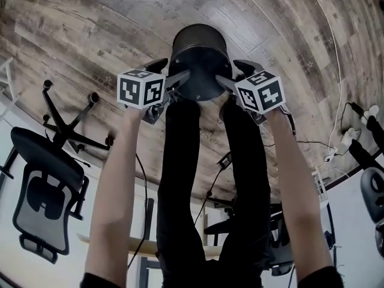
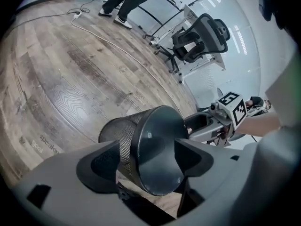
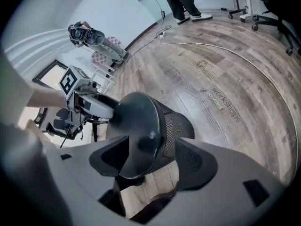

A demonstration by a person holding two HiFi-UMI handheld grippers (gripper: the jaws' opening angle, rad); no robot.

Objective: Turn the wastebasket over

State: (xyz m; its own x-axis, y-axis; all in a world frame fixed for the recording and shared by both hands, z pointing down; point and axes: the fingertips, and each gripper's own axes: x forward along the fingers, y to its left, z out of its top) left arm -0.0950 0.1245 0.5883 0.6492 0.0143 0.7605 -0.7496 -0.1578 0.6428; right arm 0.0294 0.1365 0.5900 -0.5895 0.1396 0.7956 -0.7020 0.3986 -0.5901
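Note:
The black mesh wastebasket point(image 1: 199, 53) stands upside down on the wooden floor, its solid round base facing up at me. My left gripper point(image 1: 171, 71) is at the base's left edge and my right gripper point(image 1: 233, 72) at its right edge. In the left gripper view the base rim of the wastebasket point(image 2: 150, 149) lies between spread jaws of the left gripper point(image 2: 148, 161), one over the mesh wall, one over the base. The right gripper view shows the same on the other side: the wastebasket point(image 3: 141, 131) sits inside the right gripper point(image 3: 150, 157), whose jaws are wide. Both are open.
My legs in black trousers point(image 1: 180, 179) stand just behind the basket. An office chair point(image 1: 45, 191) and a chair base point(image 1: 66, 122) are at the left. A white cable point(image 1: 336, 71) and a power strip point(image 1: 351, 137) lie at the right. Another person's feet point(image 3: 188, 13) are far off.

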